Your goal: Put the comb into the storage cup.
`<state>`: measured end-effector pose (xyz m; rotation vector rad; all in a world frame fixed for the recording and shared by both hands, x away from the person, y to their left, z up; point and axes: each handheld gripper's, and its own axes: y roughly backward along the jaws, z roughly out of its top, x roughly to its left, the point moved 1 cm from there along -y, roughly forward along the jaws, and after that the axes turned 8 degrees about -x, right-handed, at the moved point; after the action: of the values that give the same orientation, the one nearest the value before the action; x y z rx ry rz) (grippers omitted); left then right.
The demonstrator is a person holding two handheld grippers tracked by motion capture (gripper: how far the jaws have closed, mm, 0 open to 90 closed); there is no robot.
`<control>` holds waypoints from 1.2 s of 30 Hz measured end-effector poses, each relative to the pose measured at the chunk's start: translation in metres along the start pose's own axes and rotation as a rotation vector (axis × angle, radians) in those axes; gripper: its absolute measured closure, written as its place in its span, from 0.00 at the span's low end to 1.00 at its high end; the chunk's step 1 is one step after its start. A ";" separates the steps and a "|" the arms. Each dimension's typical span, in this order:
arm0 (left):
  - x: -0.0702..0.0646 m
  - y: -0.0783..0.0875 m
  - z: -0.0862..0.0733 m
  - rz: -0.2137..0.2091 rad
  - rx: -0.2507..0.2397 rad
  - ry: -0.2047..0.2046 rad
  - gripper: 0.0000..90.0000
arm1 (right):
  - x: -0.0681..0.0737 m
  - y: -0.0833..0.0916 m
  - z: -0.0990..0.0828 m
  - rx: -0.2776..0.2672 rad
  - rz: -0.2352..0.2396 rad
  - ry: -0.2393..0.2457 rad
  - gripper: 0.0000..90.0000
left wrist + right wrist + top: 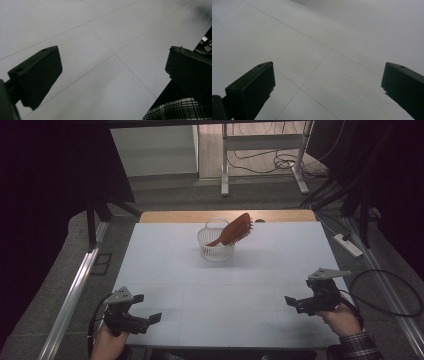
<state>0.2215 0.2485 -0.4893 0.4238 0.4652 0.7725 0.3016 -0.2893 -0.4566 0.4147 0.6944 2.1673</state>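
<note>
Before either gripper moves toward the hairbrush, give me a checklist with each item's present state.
1. Left gripper open and empty: ok, jaws wide apart over bare table.
2. Right gripper open and empty: ok.
3. Hairbrush reachable: ok, it leans tilted in the white basket, head sticking out above the rim.
4. Path across the table to the basket free of objects: ok.
5. Brush handle free inside the basket: cannot tell, its end is hidden.
6. Basket steady if the brush is pulled: cannot tell.
</note>
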 end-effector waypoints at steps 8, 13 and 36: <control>0.000 0.000 0.000 0.002 0.000 0.001 0.01 | -0.005 0.008 -0.007 -0.001 -0.030 -0.007 0.00; 0.000 0.000 0.000 0.002 0.000 0.001 0.01 | -0.007 0.014 -0.009 -0.012 -0.042 -0.018 0.00; 0.000 -0.001 0.001 -0.001 0.000 0.004 0.01 | -0.015 0.035 -0.029 -0.012 -0.094 -0.050 0.00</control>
<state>0.2224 0.2479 -0.4892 0.4220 0.4696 0.7723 0.2752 -0.3287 -0.4591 0.4207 0.6598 2.0644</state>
